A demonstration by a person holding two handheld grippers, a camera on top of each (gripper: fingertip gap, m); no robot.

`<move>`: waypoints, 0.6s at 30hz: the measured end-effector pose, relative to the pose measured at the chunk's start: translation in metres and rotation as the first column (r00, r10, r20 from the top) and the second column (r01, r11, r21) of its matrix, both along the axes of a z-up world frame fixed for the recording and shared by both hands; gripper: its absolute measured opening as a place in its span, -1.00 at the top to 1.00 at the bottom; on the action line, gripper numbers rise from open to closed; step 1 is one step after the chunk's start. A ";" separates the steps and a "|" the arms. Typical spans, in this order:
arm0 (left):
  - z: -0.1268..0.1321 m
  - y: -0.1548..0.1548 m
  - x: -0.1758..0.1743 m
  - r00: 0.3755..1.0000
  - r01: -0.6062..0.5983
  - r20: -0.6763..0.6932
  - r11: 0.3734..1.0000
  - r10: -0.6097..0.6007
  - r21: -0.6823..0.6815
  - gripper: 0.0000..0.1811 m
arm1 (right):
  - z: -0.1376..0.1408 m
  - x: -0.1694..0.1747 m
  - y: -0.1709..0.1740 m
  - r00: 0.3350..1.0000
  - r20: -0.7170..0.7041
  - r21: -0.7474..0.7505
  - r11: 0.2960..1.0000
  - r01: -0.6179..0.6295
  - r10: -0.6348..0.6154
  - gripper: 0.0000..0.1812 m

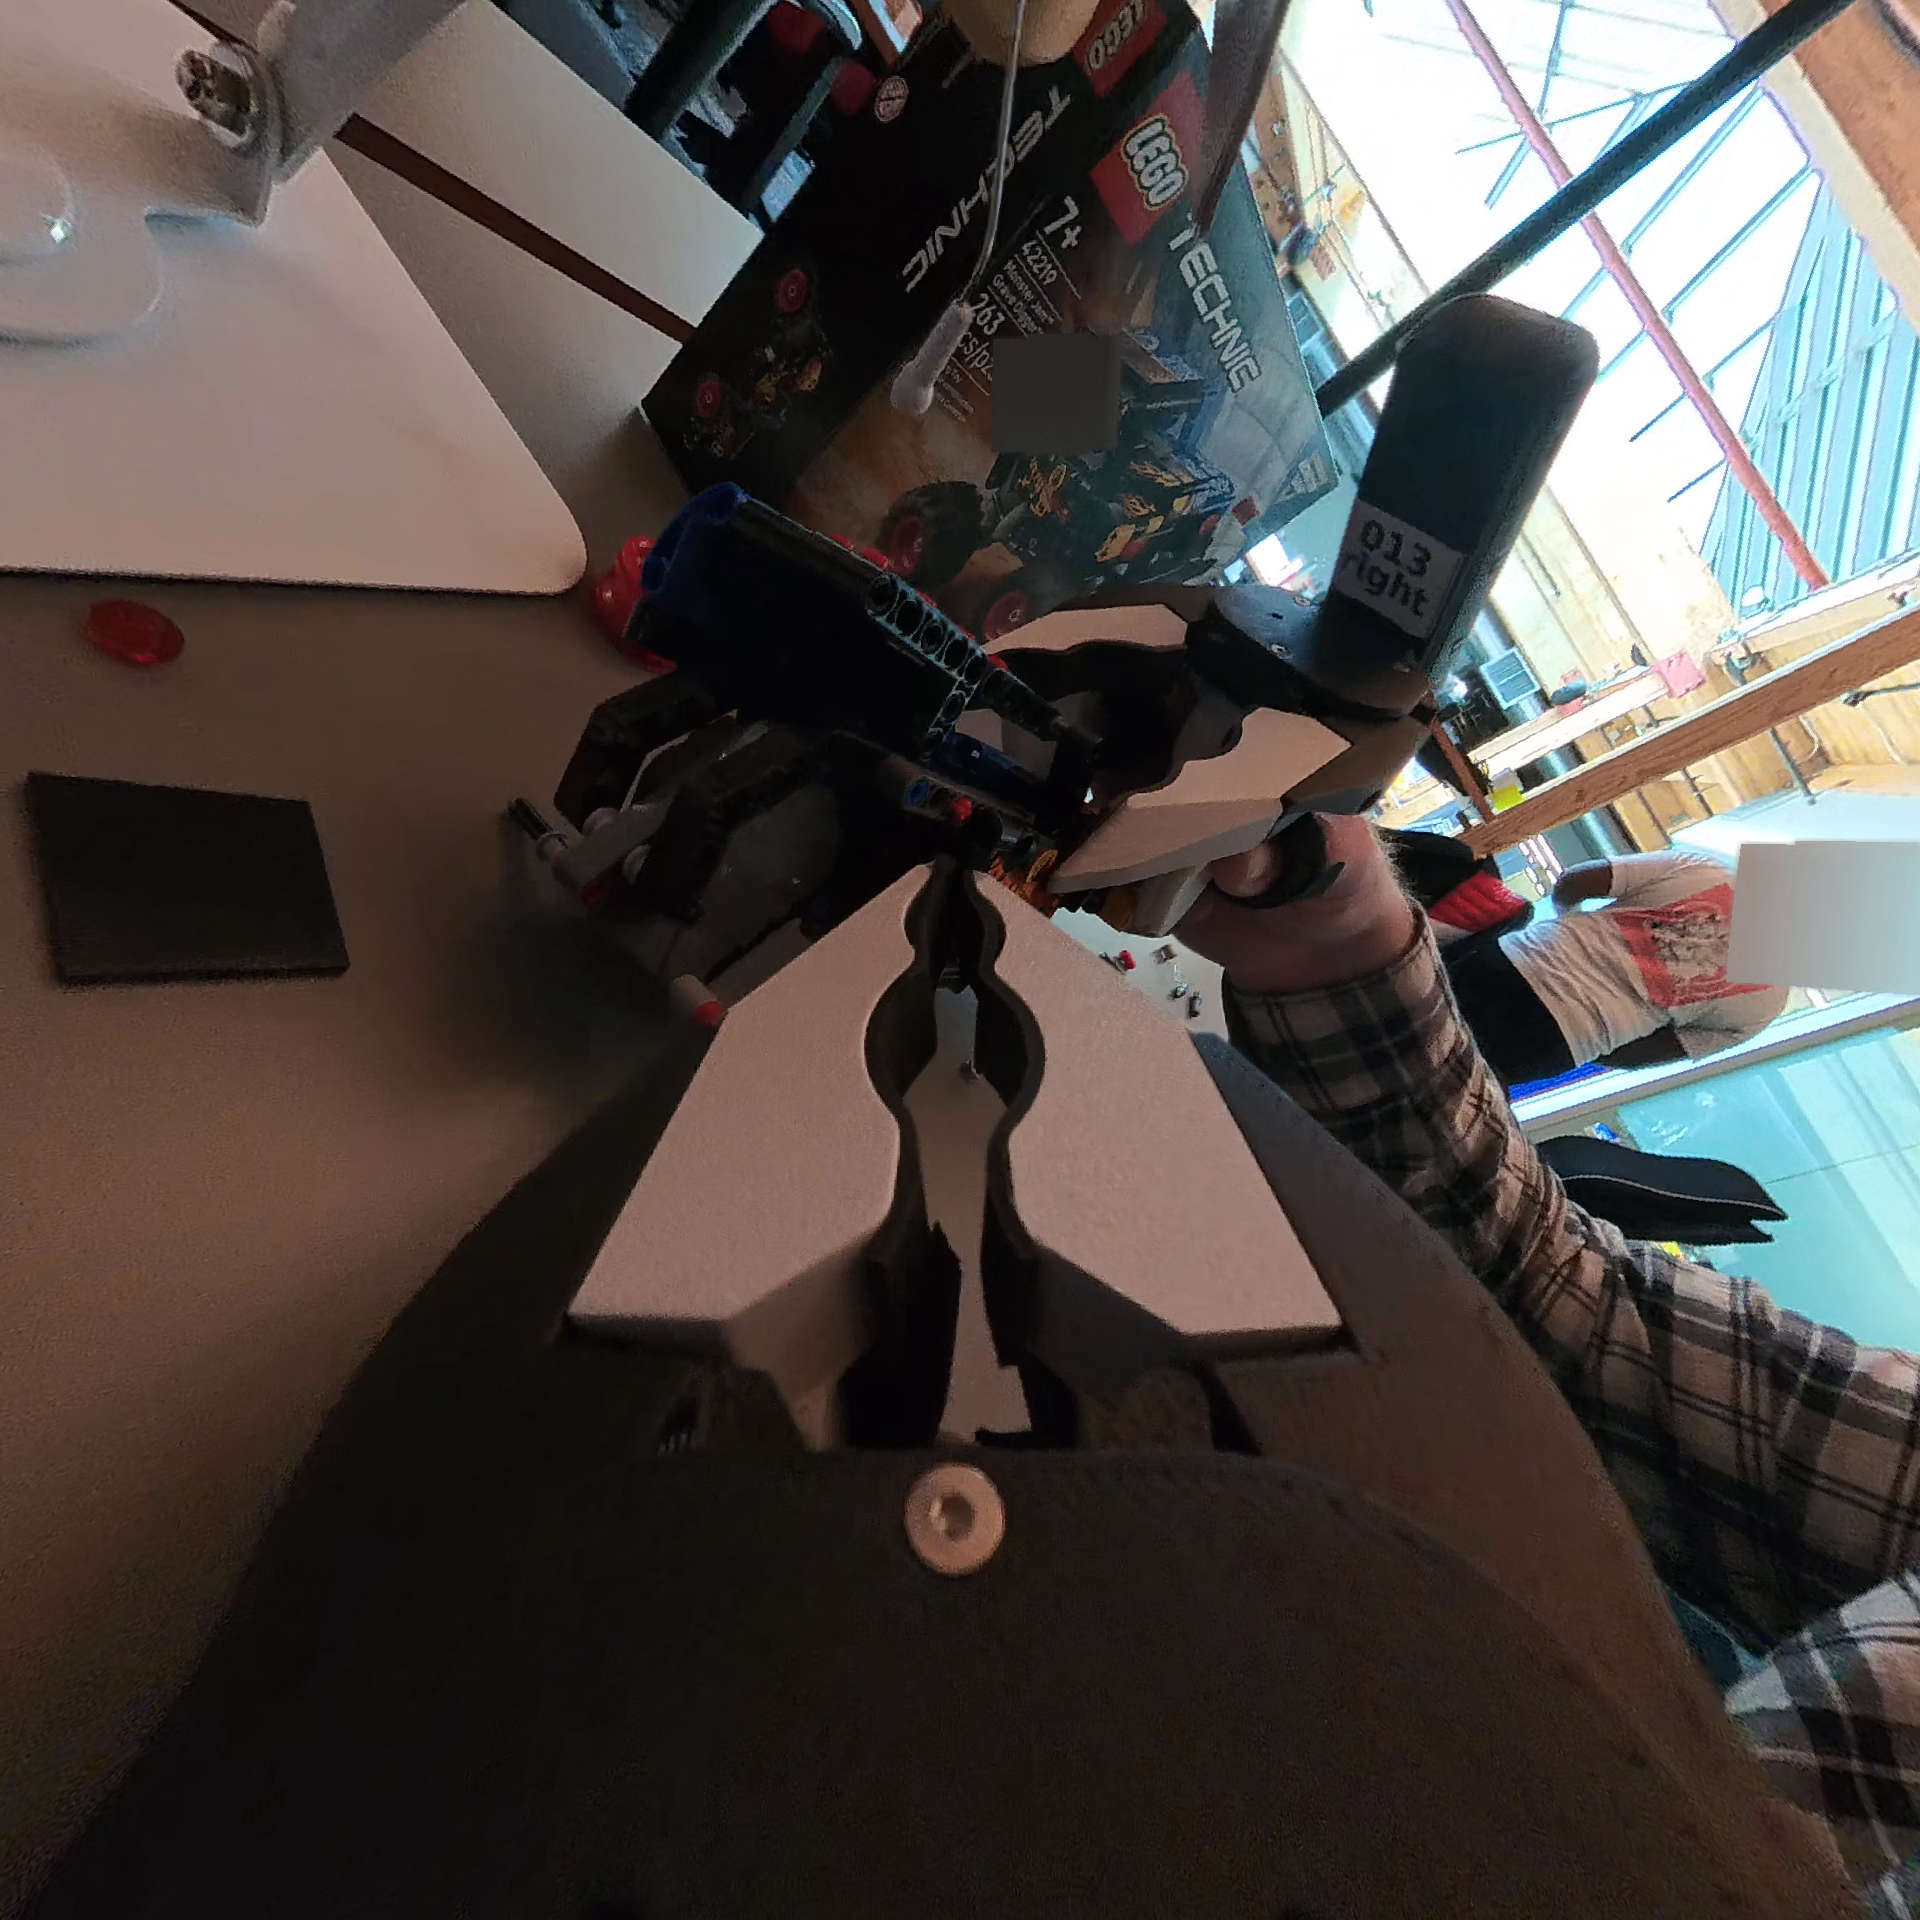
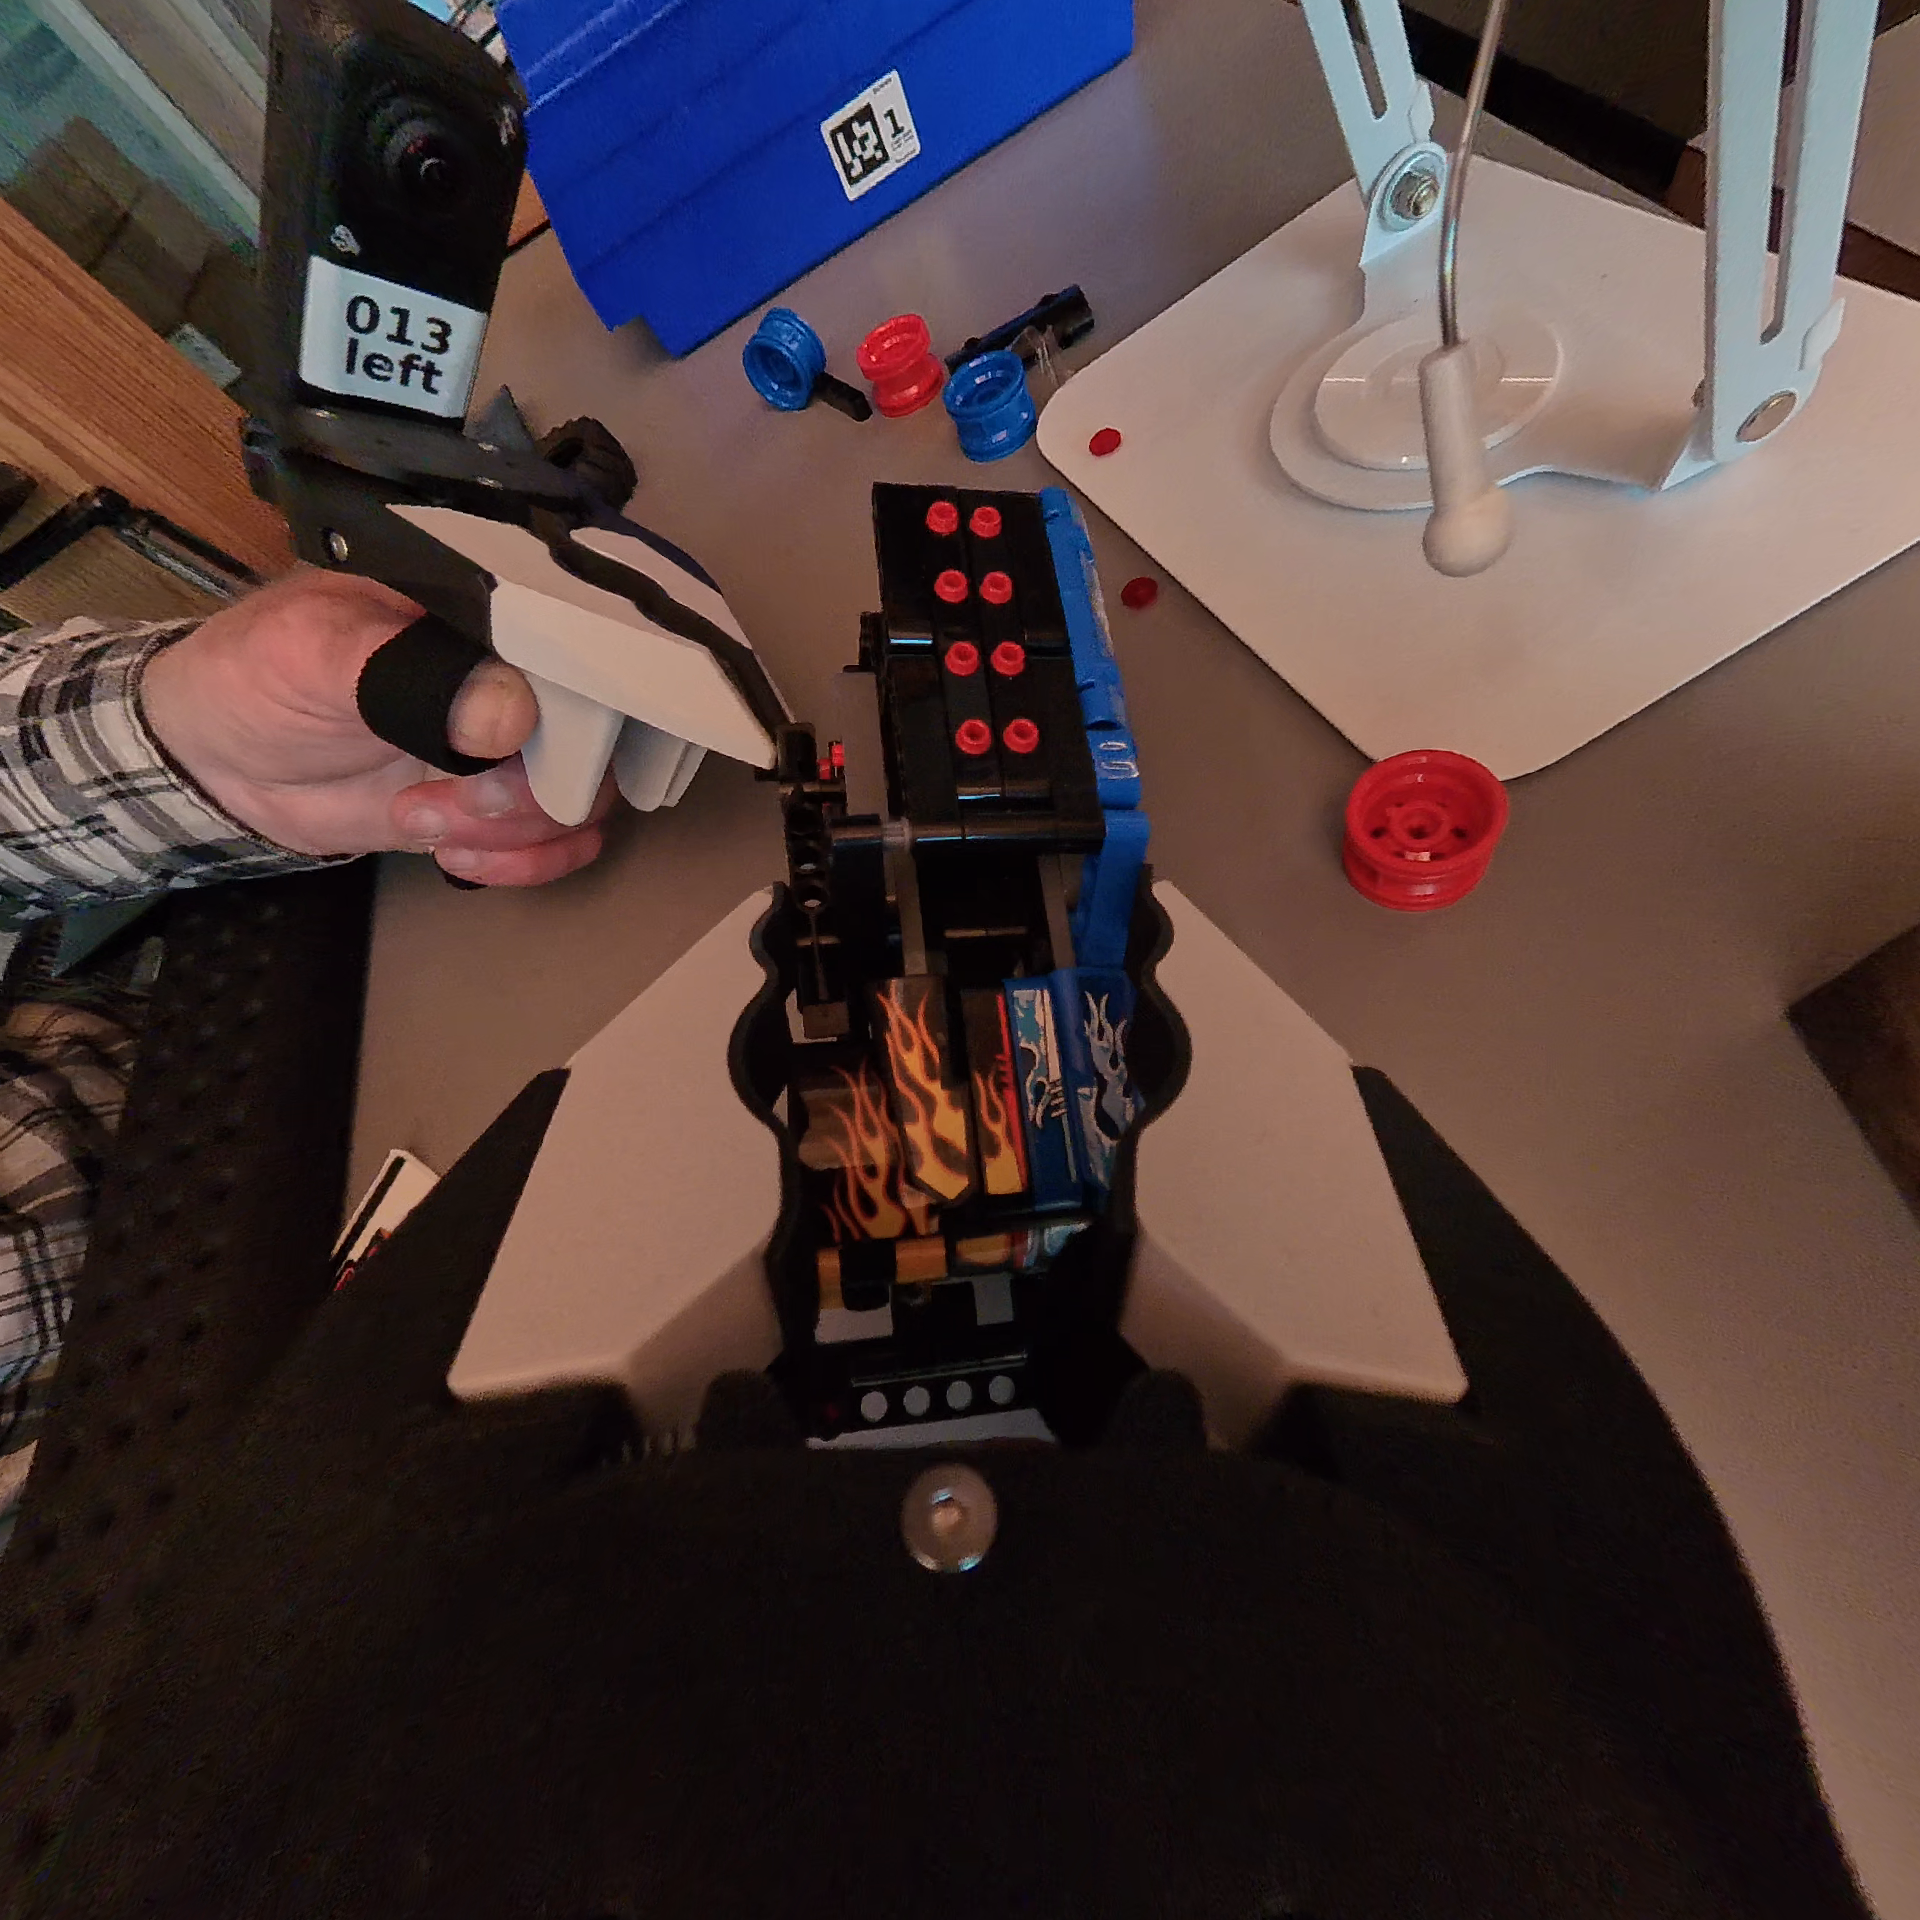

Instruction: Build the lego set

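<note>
The right gripper (image 2: 951,1049) is clamped around the model (image 2: 987,790), a black and blue lego truck body with flame-printed panels, which sits between its two fingers and reaches forward past their tips, red studs on its top. The left gripper (image 2: 774,743) comes in from the right gripper's left, its jaws almost closed, tips pinched at a small black part (image 2: 798,750) on the model's side; whether they truly hold it I cannot tell. In the left wrist view the left gripper (image 1: 951,883) has its tips nearly together against the model (image 1: 831,727), with the right gripper (image 1: 1081,821) just beyond. Ahead of the right gripper on the surface (image 2: 1662,935) lie two blue rims (image 2: 784,358), a red rim (image 2: 902,364) and a blue bin (image 2: 810,135). A larger red rim (image 2: 1423,826) lies to its right, beside a white stand base (image 2: 1558,582). The set's box (image 1: 997,343) stands beyond the left gripper.
</note>
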State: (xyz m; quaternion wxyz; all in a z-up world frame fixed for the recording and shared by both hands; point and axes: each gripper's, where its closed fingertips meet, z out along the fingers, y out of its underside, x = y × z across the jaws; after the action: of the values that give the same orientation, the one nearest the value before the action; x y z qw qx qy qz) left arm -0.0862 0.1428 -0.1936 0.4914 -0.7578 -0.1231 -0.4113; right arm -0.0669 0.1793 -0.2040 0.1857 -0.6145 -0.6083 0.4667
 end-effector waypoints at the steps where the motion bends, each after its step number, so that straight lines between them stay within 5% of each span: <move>1: -0.001 0.000 0.000 1.000 -0.008 0.005 1.000 0.008 0.000 1.00 | 0.000 0.000 0.000 1.000 0.000 0.004 1.000 0.003 -0.003 0.32; 18: -0.001 0.005 -0.003 0.984 -0.110 0.141 0.994 0.108 0.005 1.00 | -0.001 -0.004 0.000 0.999 -0.021 0.076 0.996 0.052 -0.050 0.32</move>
State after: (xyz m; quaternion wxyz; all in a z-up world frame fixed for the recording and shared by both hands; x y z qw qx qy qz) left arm -0.0895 0.1475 -0.1941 0.5083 -0.7159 -0.1958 -0.4368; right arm -0.0704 0.1797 -0.2053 0.2269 -0.6177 -0.6081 0.4441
